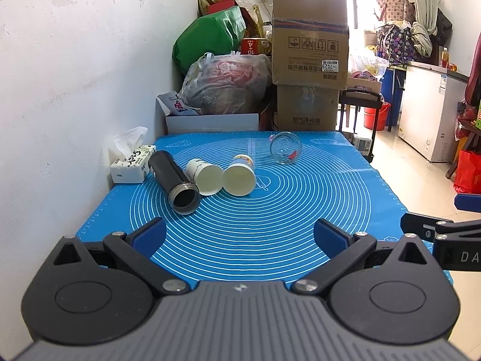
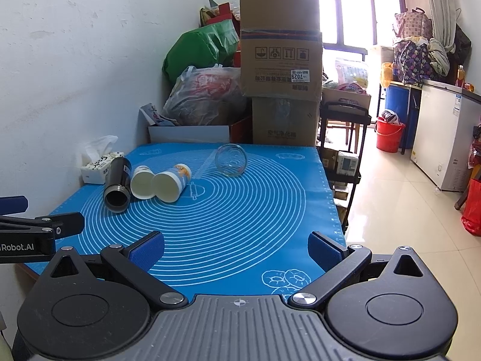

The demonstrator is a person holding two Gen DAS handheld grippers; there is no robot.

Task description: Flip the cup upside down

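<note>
Partly seen, cut off or unreadable

Right gripper (image 1: 469, 207) cropped by the frame edge in the left wrist view, only one blue pad and black linkage showing; left gripper (image 2: 12, 207) likewise cropped in the right wrist view, printed name cut short at the edge; tissue box (image 2: 96, 168) half hidden behind the black flask (image 2: 117, 184); print on the paper cups (image 1: 240, 174) too small to read; glass cup (image 1: 285, 147) markings indistinct; window (image 2: 354, 12) blown out white.
</note>
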